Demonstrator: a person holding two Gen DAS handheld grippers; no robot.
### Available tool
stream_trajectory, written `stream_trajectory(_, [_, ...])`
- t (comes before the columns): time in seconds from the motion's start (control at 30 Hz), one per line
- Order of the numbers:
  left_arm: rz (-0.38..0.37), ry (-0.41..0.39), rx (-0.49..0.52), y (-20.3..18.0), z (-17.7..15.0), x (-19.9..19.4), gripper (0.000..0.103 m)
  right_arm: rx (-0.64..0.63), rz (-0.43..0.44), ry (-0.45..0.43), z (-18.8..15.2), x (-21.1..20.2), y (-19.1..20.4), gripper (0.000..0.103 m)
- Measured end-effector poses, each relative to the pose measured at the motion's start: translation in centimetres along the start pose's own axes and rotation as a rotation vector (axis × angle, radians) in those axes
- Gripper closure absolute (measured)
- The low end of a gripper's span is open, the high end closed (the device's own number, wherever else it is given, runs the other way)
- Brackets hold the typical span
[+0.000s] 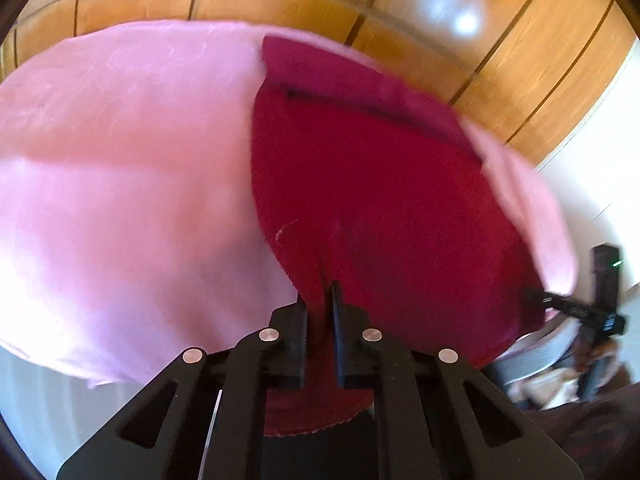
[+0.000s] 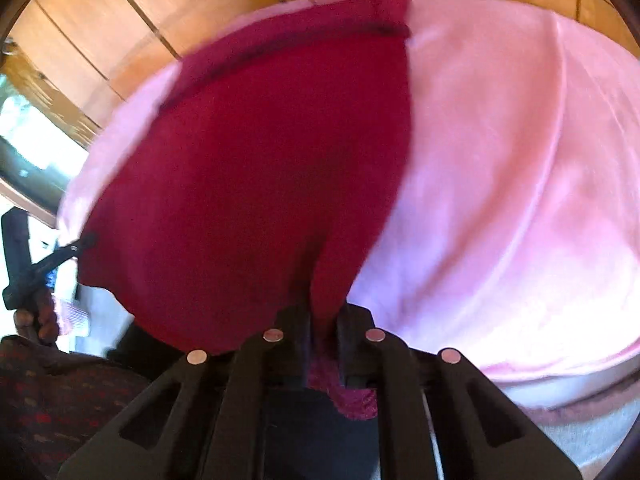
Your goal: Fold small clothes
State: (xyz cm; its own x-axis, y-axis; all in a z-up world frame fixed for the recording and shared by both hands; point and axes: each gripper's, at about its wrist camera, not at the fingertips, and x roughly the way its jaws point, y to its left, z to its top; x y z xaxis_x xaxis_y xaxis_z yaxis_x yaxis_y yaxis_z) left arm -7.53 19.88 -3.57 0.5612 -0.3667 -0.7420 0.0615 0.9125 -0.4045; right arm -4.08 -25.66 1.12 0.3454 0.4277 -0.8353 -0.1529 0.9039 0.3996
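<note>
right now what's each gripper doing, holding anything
left gripper: closed on the near edge of the red cloth
right gripper: closed on the same cloth's near edge

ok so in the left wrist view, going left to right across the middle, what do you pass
pink sheet → dark red cloth → thin strip of pink sheet again → right gripper pinching the cloth's far edge

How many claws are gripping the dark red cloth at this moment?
2. The left claw pinches one near corner of the dark red cloth; the right claw pinches the other near corner, over the pink sheet.
</note>
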Motion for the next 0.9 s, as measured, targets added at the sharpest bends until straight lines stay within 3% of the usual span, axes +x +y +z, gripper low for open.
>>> stream_trajectory(0.07, [-0.060, -0.035, -0.032, 0.3, 1.5, -0.7, 0.094, 0.018, 0.041, -0.069, 2.0, -1.0, 0.1, 0.095])
stream_trajectory(0.23, [-0.122, -0.108, -0.097, 1.0, 5.9, 0.3, 0.095, 0.057, 0.068, -0.172, 6.8, -0.9, -0.3, 0.095])
stream_trajectory(0.53, [-0.065, -0.083, -0.127, 2.5, 13.9, 7.1, 0.095, 0.173, 0.017, -0.202, 14.1, 3.0, -3.2, 0.092])
stream_trajectory(0.57, [-0.043, -0.070, -0.151, 2.9, 14.8, 7.9, 0.093, 0.188, 0.033, -0.217, 14.7, 3.0, -3.6, 0.088])
stream_trajectory(0.63, [-0.075, -0.068, -0.208, 3.9, 15.7, 8.3, 0.066, 0.226, 0.094, -0.242, 15.4, 2.9, -4.7, 0.031])
stream_trajectory(0.7, [-0.059, -0.132, -0.278, 5.3, 16.7, 7.8, 0.045, 0.267, 0.093, -0.301, 15.4, 1.9, -5.5, 0.015])
stream_trajectory(0.83, [-0.053, -0.190, -0.398, 8.8, 16.9, 6.4, 0.040, 0.333, 0.134, -0.341, 14.1, 0.4, -7.6, 0.008])
stream_trajectory(0.9, [-0.027, -0.185, -0.361, 9.4, 15.9, 6.0, 0.040, 0.328, 0.108, -0.325, 13.0, 0.4, -8.1, 0.008])
